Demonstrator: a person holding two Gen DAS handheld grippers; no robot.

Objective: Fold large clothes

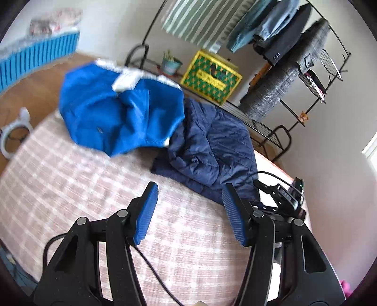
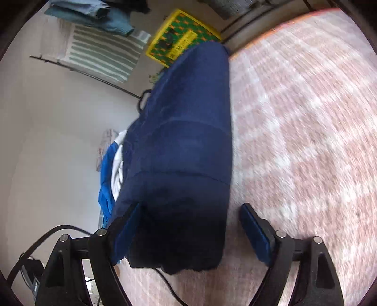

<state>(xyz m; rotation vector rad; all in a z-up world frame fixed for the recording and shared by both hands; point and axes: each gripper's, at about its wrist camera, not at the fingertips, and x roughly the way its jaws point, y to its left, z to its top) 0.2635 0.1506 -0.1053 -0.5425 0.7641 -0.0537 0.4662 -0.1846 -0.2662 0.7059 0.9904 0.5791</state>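
A folded navy quilted jacket (image 1: 212, 146) lies on the pink checked bed cover (image 1: 70, 176), to the right of a crumpled bright blue jacket (image 1: 117, 110) with white lining. My left gripper (image 1: 190, 186) hovers open over the cover, just short of the navy jacket's near edge, with nothing between its fingers. In the right wrist view, which is rolled and blurred, the navy jacket (image 2: 188, 141) runs between the wide-apart fingers of my right gripper (image 2: 190, 205). One pad sits at the jacket's side and the other stands clear of it over the cover (image 2: 306, 117). The blue jacket (image 2: 106, 169) shows behind.
Beyond the bed stands a black metal clothes rack (image 1: 282, 35) hung with garments and a striped cloth (image 1: 200, 21). A yellow and green crate (image 1: 211, 76) sits beneath it. A black device with cables (image 1: 282, 195) lies at the bed's right edge. A white ring-shaped object (image 1: 14, 136) is on the floor at left.
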